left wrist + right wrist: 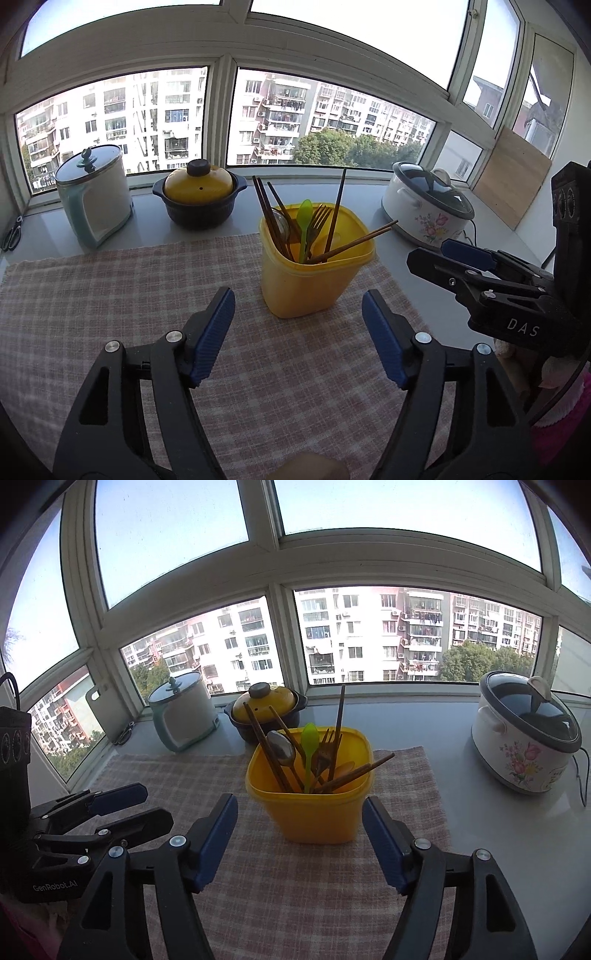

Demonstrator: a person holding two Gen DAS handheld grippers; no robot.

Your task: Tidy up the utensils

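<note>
Both your claws hang wide open and empty: left gripper, right gripper. The yellow square plastic tub sits on the pink checked cloth mat at 12 o'clock of each. Dark wooden chopsticks, steel spoon, green plastic spoon and dark fork all stand inside. Nothing loose on the mat; looks nearly done.
</note>
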